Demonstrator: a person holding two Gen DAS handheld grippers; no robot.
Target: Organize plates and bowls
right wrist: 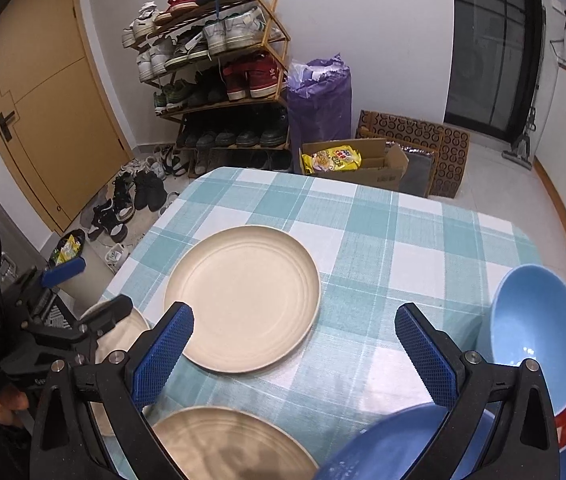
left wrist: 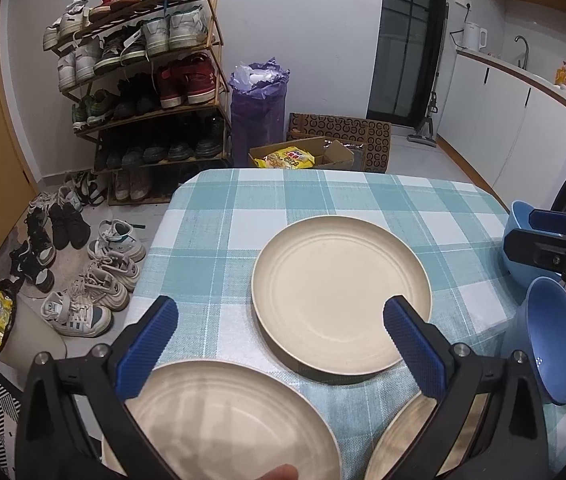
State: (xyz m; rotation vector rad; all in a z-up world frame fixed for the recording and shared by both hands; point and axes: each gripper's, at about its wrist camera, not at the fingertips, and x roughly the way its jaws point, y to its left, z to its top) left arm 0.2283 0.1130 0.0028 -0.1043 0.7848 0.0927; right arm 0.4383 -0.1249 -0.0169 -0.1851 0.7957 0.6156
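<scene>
Three cream plates lie on the teal checked tablecloth (left wrist: 239, 220): a middle plate (left wrist: 341, 296) (right wrist: 243, 298), a near-left plate (left wrist: 227, 420) (right wrist: 123, 332) and a near plate (left wrist: 399, 444) (right wrist: 235, 444). Blue bowls sit at the table's right edge: one further back (left wrist: 519, 236), one tilted (left wrist: 559, 340) (right wrist: 539, 332) and one close under the right wrist camera (right wrist: 383, 448). My left gripper (left wrist: 279, 320) (right wrist: 87, 292) hangs open above the near-left plate. My right gripper (right wrist: 295, 320) (left wrist: 523, 228) is open over the cloth beside the bowls. Neither holds anything.
Beyond the table stand a loaded shoe rack (left wrist: 143, 80), loose shoes on the floor (left wrist: 95, 280), a purple-bagged bin (left wrist: 259, 112) and an open cardboard box (left wrist: 307, 156). A wooden door (right wrist: 43, 120) is on the left, white kitchen cabinets (left wrist: 503, 112) on the right.
</scene>
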